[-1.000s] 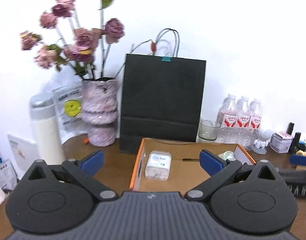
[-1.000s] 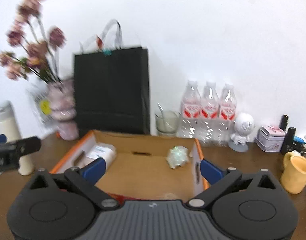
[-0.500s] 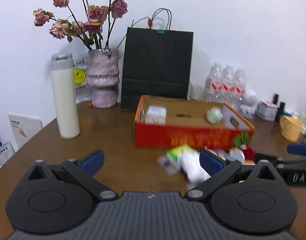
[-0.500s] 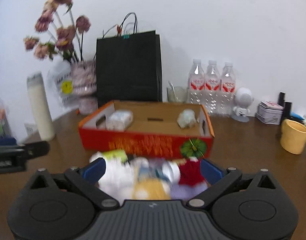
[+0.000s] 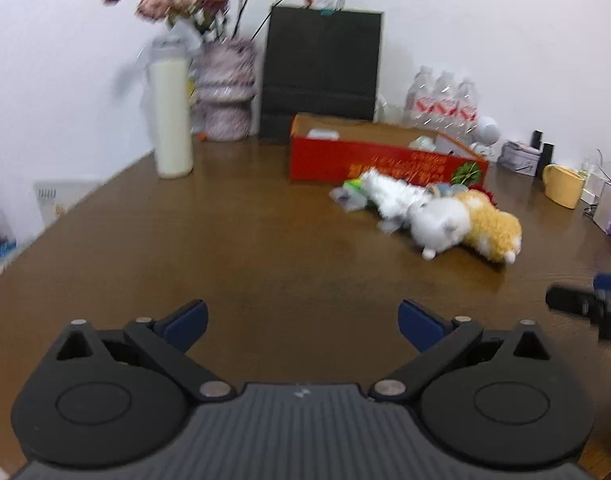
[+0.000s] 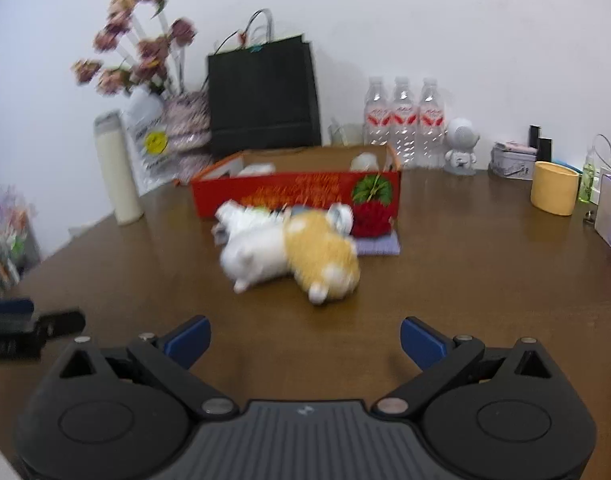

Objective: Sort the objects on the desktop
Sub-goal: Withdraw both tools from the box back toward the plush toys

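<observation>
1. Where the brown bench (image 6: pixel 485 264) meets the white wall at far left, a tall cream flask (image 6: pixel 117 168) stands upright, with a vase of pink flowers (image 6: pixel 145 56) just beside it.
2. Left gripper (image 5: pixel 301 322): held low over bare bench, jaws spread wide with nothing between them; its blue fingertips (image 5: pixel 185 320) frame open wood.
3. Black paper bag (image 6: pixel 263 96): upright against the wall, directly behind the red cardboard box (image 6: pixel 297 196).
4. Red cardboard box: open-topped; small pale items lie inside, too blurred to identify.
5. Plush toys: a white plush (image 6: pixel 253 260) and a yellow plush (image 6: pixel 321 256) lie touching on the bench, just in front of the box, among smaller blurred items.
6. Right gripper (image 6: pixel 303 338): aimed at the plush toys but well apart from them, jaws wide open and holding nothing.
7. Three water bottles (image 6: pixel 401 120): lined up at the wall, right of the bag, next to a small white robot figure (image 6: pixel 461 148).
8. Yellow mug (image 6: pixel 553 188): at far right, near a small tin (image 6: pixel 511 156).
</observation>
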Available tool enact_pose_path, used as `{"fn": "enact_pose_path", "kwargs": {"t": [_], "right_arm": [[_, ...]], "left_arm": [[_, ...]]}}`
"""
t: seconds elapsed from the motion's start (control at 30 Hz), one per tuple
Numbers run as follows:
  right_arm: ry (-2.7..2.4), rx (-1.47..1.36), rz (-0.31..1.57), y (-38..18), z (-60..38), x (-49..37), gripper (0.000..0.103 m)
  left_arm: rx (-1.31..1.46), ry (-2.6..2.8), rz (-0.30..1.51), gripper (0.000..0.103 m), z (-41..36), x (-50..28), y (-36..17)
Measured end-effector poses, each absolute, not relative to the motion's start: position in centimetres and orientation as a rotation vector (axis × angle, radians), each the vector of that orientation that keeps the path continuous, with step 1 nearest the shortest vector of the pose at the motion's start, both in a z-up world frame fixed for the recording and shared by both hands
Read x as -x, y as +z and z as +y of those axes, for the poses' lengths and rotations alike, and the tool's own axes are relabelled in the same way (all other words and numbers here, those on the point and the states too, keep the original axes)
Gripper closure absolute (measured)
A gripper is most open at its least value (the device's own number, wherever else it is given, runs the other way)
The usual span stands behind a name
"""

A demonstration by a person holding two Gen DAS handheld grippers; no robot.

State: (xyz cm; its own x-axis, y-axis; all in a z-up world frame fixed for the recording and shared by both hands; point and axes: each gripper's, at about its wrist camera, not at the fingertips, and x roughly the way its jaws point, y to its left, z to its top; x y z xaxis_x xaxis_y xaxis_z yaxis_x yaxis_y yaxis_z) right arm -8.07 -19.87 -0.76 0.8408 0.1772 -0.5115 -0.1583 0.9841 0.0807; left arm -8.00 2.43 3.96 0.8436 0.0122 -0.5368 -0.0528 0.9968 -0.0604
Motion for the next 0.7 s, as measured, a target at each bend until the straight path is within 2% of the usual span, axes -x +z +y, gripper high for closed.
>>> {"fn": "enact_pose_path", "kwargs": {"t": [0.3, 0.43, 0.53, 0.7], "right_arm": [[0.176, 0.039, 0.585, -1.5, -19.7, 5.6, 0.002], [0.153, 0.052, 0.601, -1.5, -20.5, 2.1, 0.006], [0.181, 0.045, 0.631, -1.4, -20.8, -0.8, 0.009], [0.233, 0.063, 0.632, -1.8, -20.0, -3.9, 0.012]], "left_arm": [[0.073, 0.021, 0.587, 0.0, 3.2, 4.8, 4.2], [-0.019, 0.049, 0.513, 0.0, 4.4, 0.8, 4.8], [-0.005, 0.072, 0.542, 0.0, 5.5, -2.3, 5.0], [-0.071, -0.095, 0.518, 0.0, 3.3, -4.2, 4.8]]}}
